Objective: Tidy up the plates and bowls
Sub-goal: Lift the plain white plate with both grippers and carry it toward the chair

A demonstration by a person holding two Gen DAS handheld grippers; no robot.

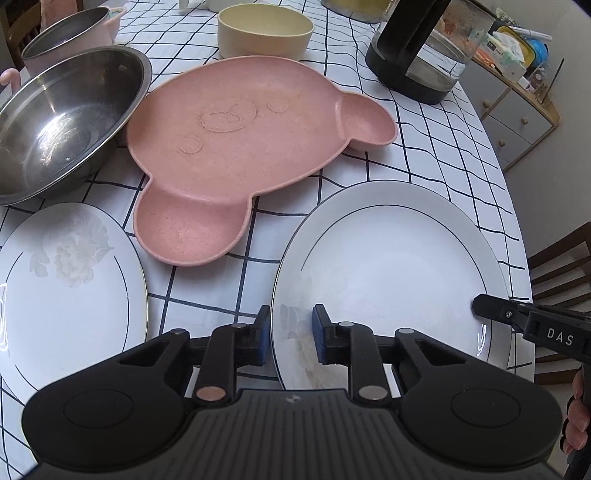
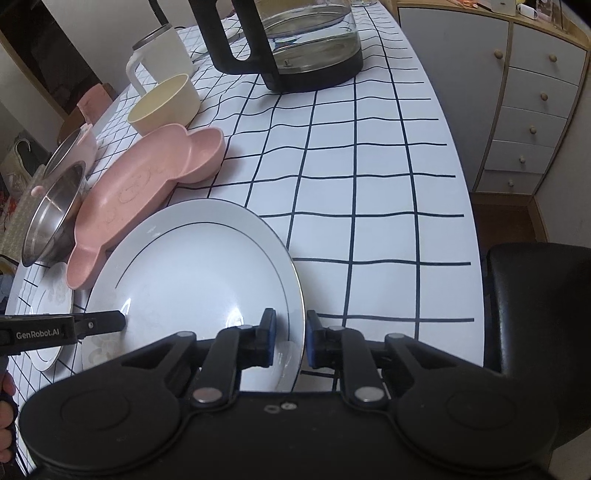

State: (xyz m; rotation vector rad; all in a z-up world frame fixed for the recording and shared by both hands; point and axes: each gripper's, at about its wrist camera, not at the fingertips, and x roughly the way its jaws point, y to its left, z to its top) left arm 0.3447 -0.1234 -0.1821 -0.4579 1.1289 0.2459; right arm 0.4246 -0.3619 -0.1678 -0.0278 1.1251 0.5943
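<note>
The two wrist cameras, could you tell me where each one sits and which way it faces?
Left wrist: on the left gripper, looking down over the left rim of the white plate toward the pink tray; a few fingers show at right.
Right wrist: on the right gripper, looking down at the plate's right rim toward the kettle; a hand shows at left.
Shared: plate, tray, kettle, cream bowl, and each other's gripper.
</note>
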